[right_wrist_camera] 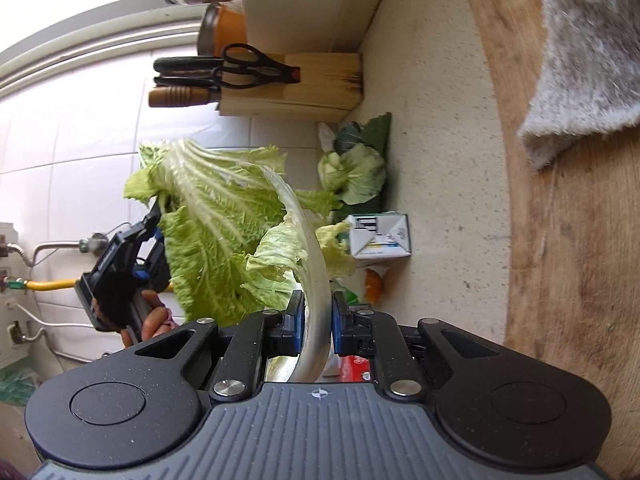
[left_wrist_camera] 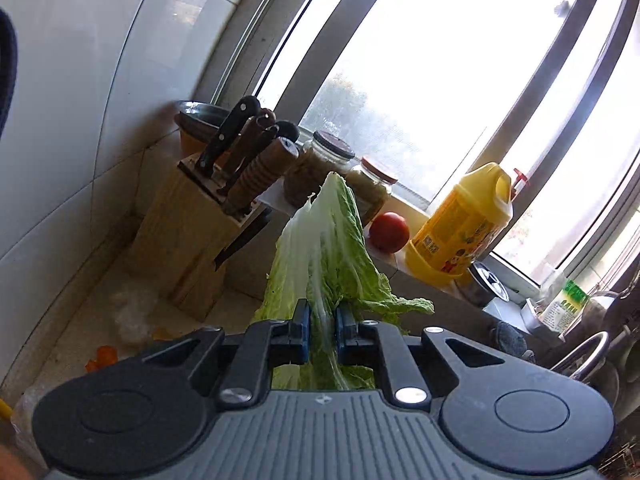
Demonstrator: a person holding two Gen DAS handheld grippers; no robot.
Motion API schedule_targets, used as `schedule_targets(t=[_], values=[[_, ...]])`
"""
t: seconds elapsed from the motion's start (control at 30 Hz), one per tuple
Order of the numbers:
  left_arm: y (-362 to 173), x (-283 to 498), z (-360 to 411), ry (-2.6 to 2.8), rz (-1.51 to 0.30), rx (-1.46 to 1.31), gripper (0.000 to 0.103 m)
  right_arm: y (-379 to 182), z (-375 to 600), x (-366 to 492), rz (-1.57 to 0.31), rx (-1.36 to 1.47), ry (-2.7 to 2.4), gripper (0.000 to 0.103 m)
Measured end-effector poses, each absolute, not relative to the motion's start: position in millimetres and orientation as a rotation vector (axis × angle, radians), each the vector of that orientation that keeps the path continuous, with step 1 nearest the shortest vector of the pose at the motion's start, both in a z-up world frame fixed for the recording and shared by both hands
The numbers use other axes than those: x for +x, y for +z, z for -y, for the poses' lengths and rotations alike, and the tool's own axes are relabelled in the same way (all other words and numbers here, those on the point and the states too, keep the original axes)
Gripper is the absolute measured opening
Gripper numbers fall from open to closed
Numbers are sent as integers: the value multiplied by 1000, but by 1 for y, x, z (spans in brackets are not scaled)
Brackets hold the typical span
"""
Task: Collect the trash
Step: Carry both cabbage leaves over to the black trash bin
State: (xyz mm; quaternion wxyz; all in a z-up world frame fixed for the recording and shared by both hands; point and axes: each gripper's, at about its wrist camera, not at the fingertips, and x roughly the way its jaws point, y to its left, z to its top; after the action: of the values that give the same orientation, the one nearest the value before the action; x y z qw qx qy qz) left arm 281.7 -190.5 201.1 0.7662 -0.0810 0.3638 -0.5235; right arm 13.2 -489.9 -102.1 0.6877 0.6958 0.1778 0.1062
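Left gripper (left_wrist_camera: 322, 320) and right gripper (right_wrist_camera: 313, 316) each clamping cabbage leaves (right_wrist_camera: 224, 216); speckled counter (right_wrist_camera: 440, 160), tiled wall (left_wrist_camera: 60, 80).

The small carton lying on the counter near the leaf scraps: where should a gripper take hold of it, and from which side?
Grip the small carton across its two long flat sides, coming straight down from above. It lies flat on the counter, so its top is open. Loose leaves crowd one end and an orange scrap the other. Both grippers are busy: the right gripper and left gripper each clamp a cabbage leaf.
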Motion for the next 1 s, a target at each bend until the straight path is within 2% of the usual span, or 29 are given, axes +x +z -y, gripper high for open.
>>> schedule_targets(t=[0.37, 1.0], values=[[222, 245, 171, -1159, -740, -217, 10, -83, 502, -4, -313, 1522, 228, 18], [225, 178, 119, -1102, -716, -286, 10, -58, 498, -18, -267, 1481, 292, 18]])
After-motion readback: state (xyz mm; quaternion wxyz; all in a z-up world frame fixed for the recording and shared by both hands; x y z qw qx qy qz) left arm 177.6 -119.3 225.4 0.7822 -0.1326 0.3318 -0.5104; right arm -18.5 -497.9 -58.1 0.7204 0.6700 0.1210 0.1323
